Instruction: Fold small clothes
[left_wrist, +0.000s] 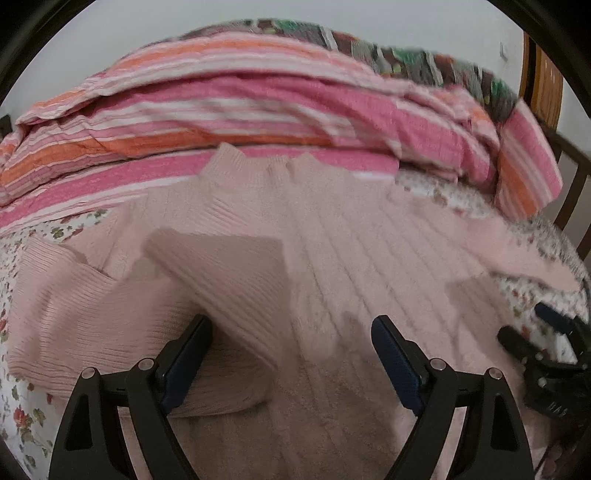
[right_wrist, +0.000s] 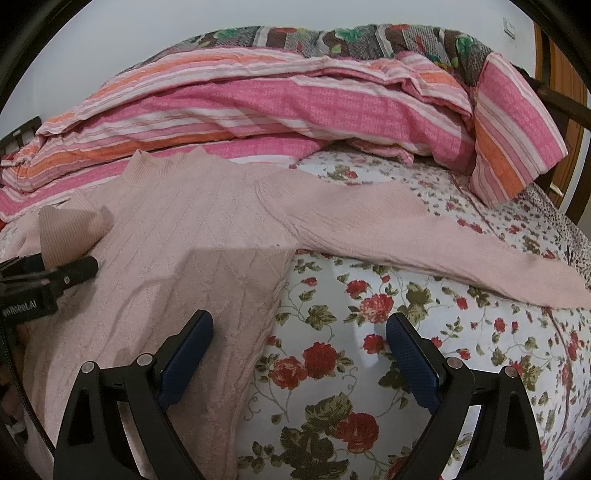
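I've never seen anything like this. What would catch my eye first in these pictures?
A pale pink knit sweater lies spread flat on a bed with a rose-print sheet; one sleeve stretches out to the right, while the other is folded in over the body. Behind it a pink and orange striped quilt is heaped along the back. At the bottom of each view, black grippers with blue pads, left and right, stand wide open.

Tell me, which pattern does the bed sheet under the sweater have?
Red roses with green leaves on white; the sheet shows best in the right wrist view.
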